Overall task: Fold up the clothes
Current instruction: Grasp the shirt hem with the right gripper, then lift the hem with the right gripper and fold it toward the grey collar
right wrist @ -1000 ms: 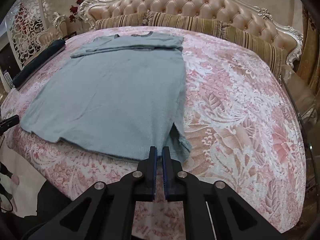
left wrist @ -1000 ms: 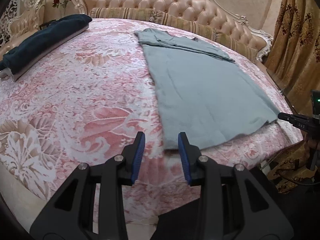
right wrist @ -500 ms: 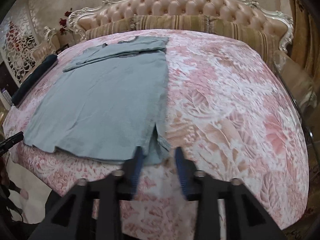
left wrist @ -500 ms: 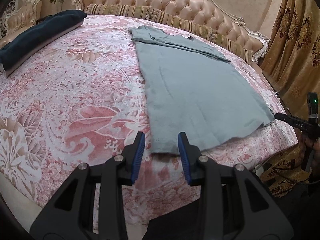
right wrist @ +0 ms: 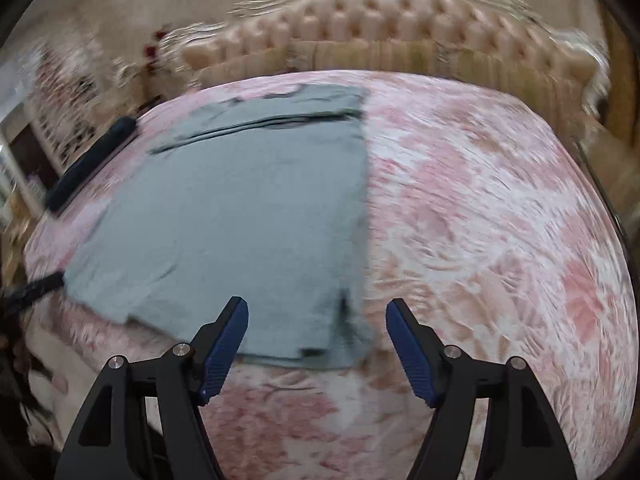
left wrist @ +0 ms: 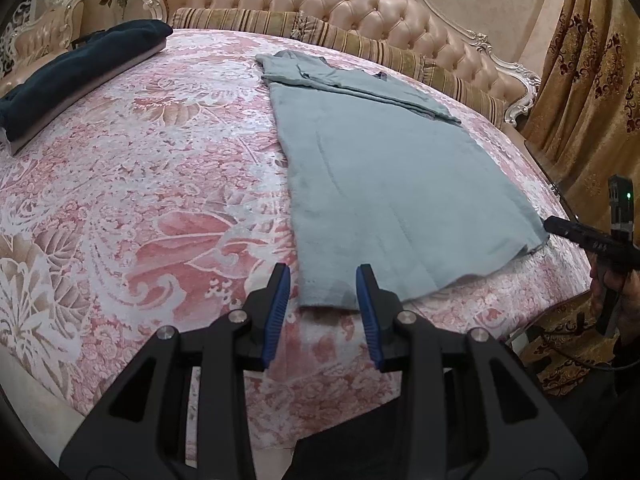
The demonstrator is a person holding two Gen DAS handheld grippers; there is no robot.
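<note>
Both tongs hover apart, right point(right wrist: 316, 344) opening, left point(left wrist: 323, 308) empty; clamp the shirt point(left wrist: 384, 184) hem corners just ahead evenly.

Black claws point(left wrist: 322, 308) point(right wrist: 316, 344), ribbed blue pads point(left wrist: 276, 312), silver screws.

One grey shirt point(left wrist: 384, 184), one dark bundle point(left wrist: 76, 72) (folded), two claws point(left wrist: 323, 292).
</note>
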